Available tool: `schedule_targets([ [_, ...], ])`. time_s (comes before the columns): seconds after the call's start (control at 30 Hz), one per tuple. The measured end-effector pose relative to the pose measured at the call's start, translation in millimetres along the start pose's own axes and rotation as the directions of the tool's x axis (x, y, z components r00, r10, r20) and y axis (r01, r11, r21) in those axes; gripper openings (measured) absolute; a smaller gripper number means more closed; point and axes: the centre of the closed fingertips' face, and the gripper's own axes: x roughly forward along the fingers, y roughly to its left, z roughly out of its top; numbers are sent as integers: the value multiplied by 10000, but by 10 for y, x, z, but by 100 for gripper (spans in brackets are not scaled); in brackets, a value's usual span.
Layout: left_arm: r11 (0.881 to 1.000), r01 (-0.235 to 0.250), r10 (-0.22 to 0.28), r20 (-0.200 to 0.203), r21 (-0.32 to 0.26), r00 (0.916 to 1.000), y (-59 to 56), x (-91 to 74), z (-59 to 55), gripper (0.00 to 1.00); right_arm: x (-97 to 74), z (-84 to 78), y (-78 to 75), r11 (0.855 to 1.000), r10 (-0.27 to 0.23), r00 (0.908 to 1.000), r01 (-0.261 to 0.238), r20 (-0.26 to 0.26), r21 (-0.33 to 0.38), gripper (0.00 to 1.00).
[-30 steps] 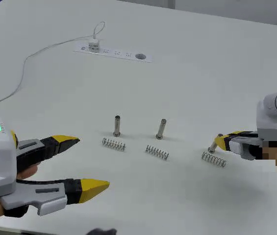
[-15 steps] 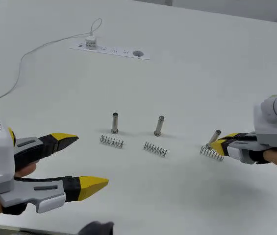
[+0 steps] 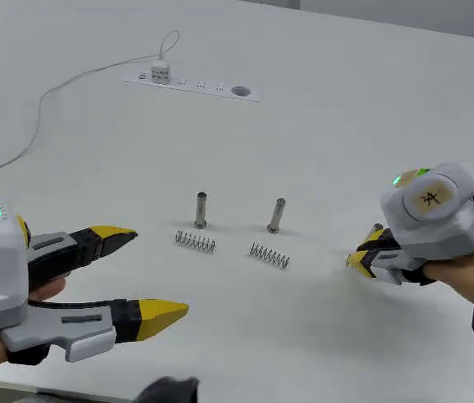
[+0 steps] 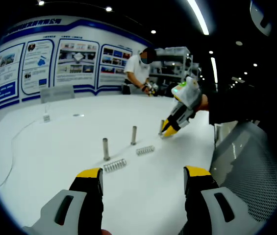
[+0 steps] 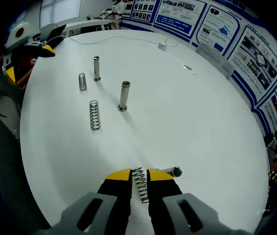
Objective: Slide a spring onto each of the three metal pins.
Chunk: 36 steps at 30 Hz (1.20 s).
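While my right tongs (image 5: 139,174) sit low on the table (image 3: 346,117), their yellow tips are drawn in on either side of the near spring (image 5: 139,185). As far as I can judge, they pinch it across its coils. Just off the tips, at two o'clock in the right gripper view, is the near pin (image 5: 170,171), tipped over rather than standing and close beside that spring.

My left tongs (image 3: 158,274) hang over the table's near edge at eight o'clock in the head view, with the tips spread wide apart.

Toward nine o'clock from the right tongs, the middle pin (image 3: 277,215) stands upright. The middle spring (image 3: 269,255) lies flat on the table just at its six o'clock, apart from it. Farther along at nine o'clock the left pin (image 3: 200,210) stands upright too, and the left spring (image 3: 195,243) lies flat at its six o'clock, also off the pin.

Well away at eleven o'clock lies a white power strip (image 3: 193,87) with a plug (image 3: 161,72) in it. Its cable (image 3: 69,83) curves off toward nine o'clock.

In the left gripper view, a person (image 4: 138,73) stands at twelve o'clock beyond the table, before blue-and-white wall posters (image 4: 35,58).
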Motion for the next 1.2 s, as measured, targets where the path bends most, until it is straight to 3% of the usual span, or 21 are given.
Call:
schedule_targets([
  [0.27,10000,-28,28,24,-35,10000,6,-7,4,68,79,-109,4,9994,333,9982,-337,-502,-81,12],
  [0.4,10000,-29,29,17,-38,10000,6,-8,2,68,58,-111,82,9963,740,9954,-711,-615,483,12],
  [0.5,10000,-27,27,8,-34,10000,5,-9,0,68,41,-107,123,9960,787,9947,-757,-660,466,12],
  [0.77,10000,49,-48,-79,80,10000,-21,-5,-6,68,71,-76,161,9930,965,9906,-1025,-969,-595,15],
  [1.0,9999,98,-97,-60,84,9999,-33,-4,-3,68,90,-62,200,9747,1473,9756,-1711,-1626,-1439,13],
  [1.2,9997,169,-167,-82,151,9998,-45,1,-4,68,101,-62,193,9727,1819,9633,-2057,-1974,-1073,12],
])
